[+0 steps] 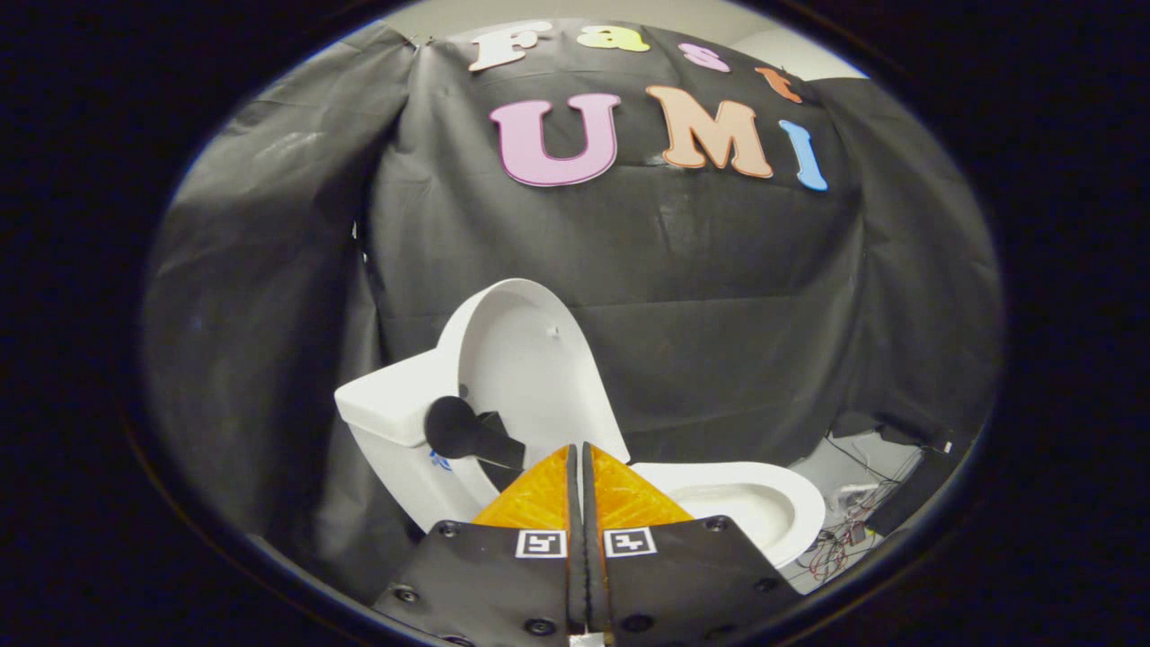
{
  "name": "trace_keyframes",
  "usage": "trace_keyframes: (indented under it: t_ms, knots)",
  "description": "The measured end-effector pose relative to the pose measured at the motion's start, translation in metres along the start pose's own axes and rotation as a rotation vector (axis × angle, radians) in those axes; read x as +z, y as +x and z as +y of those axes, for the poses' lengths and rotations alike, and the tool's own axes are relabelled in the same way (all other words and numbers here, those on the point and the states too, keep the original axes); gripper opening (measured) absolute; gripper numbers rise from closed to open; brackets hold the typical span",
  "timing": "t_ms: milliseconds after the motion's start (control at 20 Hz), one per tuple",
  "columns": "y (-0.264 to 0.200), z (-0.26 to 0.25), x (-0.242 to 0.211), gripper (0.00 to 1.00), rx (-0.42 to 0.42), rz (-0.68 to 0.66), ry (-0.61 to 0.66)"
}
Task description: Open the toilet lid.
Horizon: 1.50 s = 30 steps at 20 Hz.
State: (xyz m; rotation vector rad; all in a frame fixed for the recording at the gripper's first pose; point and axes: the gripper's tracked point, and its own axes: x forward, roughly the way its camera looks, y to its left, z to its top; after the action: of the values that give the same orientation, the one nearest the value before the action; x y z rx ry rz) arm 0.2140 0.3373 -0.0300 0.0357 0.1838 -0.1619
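Standing raised above the toilet bowl [764,508] and leaning back toward the tank [386,409], the white toilet lid [526,364] lies just beyond and slightly left of the gripper [581,454], whose orange fingers [539,494] are pressed together on nothing, suggesting the opening is essentially complete.

The gripper [579,458] is sitting with its fingers pressed together on nothing, right up against the raised lid [530,359], so that's blocking straight ahead. A black knob [454,429] is sticking out just left of the fingers. Right of them the bowl [764,503] is lying open. Cables [835,544] are cluttering the floor beyond the bowl.
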Motion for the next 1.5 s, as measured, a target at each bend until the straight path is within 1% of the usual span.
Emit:
trace_keyframes:
  t_ms: [250,450,600,750,950,1050,1200,1250,1300,1400,1500]
  knots:
    - [0.001,0.035,0.001,0.01,-0.004,0.004,-0.017]
    - [-0.002,0.050,0.002,0.02,-0.049,-0.006,-0.026]
    - [-0.001,0.053,0.007,0.02,-0.095,-0.012,-0.078]
    - [0.003,0.057,0.004,0.02,-0.105,-0.003,-0.103]
    - [0.004,0.056,-0.002,0.10,-0.111,0.021,-0.109]
    - [0.004,0.057,0.000,0.10,-0.109,0.018,-0.111]
    - [-0.008,0.027,0.007,0.64,-0.227,-0.001,-0.202]
    - [-0.011,0.026,0.008,0.82,-0.212,-0.006,-0.205]
    - [-0.009,0.033,0.012,1.00,-0.175,-0.011,-0.183]
    - [-0.009,0.032,0.013,0.99,-0.142,-0.012,-0.141]
    - [-0.012,0.031,0.010,0.98,-0.132,0.004,-0.120]
